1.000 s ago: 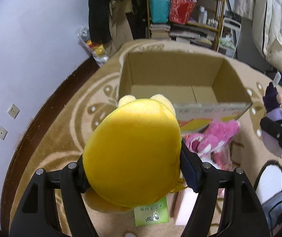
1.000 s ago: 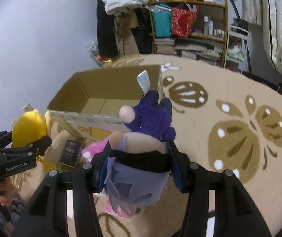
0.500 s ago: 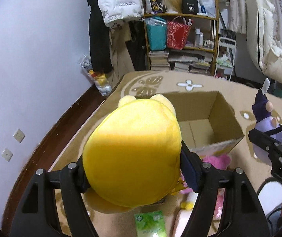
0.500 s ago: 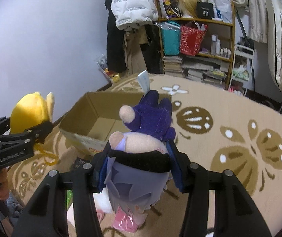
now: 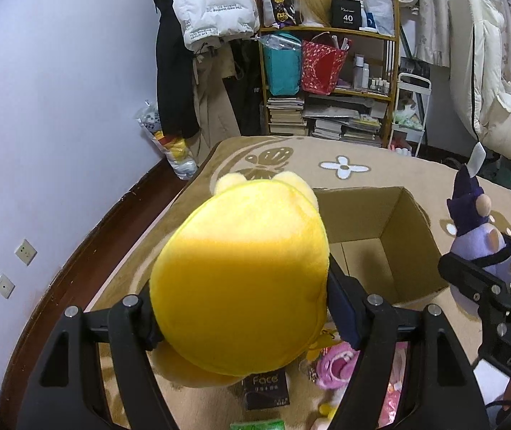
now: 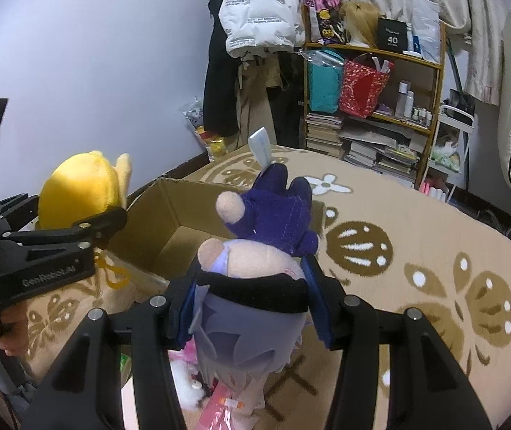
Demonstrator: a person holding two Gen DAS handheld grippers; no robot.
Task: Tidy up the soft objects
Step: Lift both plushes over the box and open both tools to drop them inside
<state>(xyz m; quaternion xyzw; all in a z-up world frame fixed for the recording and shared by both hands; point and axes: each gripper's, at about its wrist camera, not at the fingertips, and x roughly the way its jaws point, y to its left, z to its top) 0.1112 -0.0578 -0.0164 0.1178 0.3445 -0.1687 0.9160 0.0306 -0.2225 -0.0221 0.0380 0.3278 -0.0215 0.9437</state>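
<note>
My left gripper (image 5: 244, 319) is shut on a round yellow plush toy (image 5: 237, 279), held up in front of an open cardboard box (image 5: 391, 236) on the rug. The same yellow plush (image 6: 76, 190) shows at the left of the right wrist view, clamped by that gripper (image 6: 87, 229). My right gripper (image 6: 252, 308) is shut on a purple plush doll (image 6: 255, 261) with a dark blue hat and a white tag. That doll (image 5: 477, 229) hangs just right of the box in the left wrist view. The box looks bare inside.
A pink plush (image 5: 334, 365), a dark "Face" packet (image 5: 266, 387) and a green packet (image 5: 255, 424) lie on the beige patterned rug (image 6: 416, 236) below the grippers. A cluttered shelf (image 5: 330, 82) and hanging coats (image 5: 198, 53) stand beyond the rug. A person's hand (image 6: 8, 326) grips the left handle.
Both grippers have risen and tilted up with their toys still clamped. The box now sits lower in both views, and the shelf and wall fill more of the frame.
</note>
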